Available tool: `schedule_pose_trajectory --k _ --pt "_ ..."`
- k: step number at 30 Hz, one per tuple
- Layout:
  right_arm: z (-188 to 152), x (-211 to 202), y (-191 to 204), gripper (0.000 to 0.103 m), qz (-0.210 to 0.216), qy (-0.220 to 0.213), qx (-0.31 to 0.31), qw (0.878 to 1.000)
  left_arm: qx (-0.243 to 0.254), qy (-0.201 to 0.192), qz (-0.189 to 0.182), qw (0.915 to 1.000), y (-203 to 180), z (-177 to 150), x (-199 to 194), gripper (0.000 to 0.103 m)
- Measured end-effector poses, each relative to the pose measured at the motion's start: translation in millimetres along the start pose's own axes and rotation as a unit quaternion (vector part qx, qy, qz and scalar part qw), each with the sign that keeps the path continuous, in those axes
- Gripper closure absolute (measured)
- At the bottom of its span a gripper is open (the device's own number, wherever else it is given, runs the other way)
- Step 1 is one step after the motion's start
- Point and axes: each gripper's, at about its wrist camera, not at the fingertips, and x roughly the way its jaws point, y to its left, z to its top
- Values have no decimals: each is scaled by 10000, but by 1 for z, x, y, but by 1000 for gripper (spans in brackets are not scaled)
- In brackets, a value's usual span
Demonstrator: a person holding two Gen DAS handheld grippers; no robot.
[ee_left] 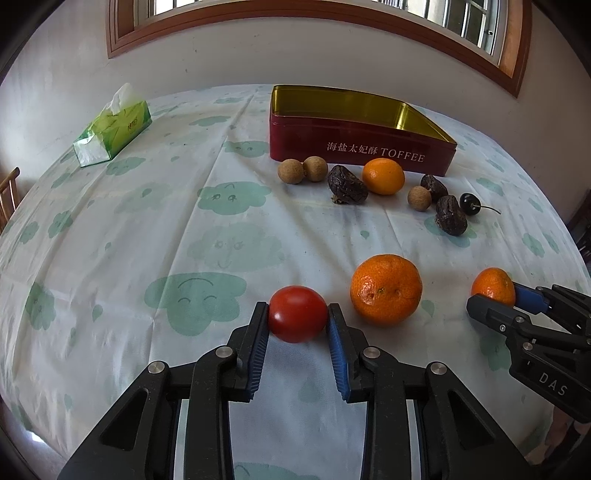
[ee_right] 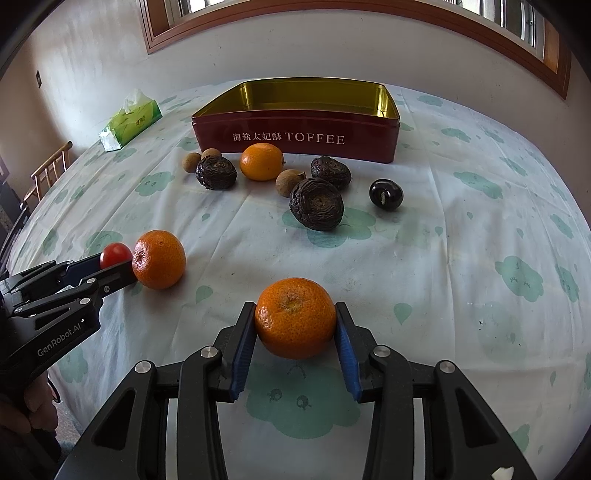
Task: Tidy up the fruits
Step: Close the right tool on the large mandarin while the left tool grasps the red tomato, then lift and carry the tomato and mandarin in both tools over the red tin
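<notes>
Where the cloud-print cloth covers the desk [ee_left: 110, 258], an open red toffee tin [ee_left: 354, 147] stands at the far side, loose fruit just before it. Nearer, the right tool [ee_right: 295, 325] clamps a mandarin [ee_right: 295, 317], while the left tool [ee_left: 297, 317] pinches a red tomato [ee_left: 297, 314], a second mandarin [ee_left: 386, 288] lying between them.

Soft daylight enters from the window [ee_left: 314, 22] at twelve o'clock, leaving the bench [ee_left: 147, 229] evenly bright with faint shadows under the fruit. Both views are sharp centrally, strongly bowed and vignetted black at the corners.
</notes>
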Motion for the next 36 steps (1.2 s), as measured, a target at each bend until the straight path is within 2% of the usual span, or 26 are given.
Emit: schedule_pose_trajectory --k 24,36 --pt "1 -9 -7 65 -71 -58 -2 10000 -61 -68 44 9999 10 5 -9 71" --pt "17 -21 -21 65 -136 -177 -52 9997 -28 -269 115 9996 17 26 -16 71"
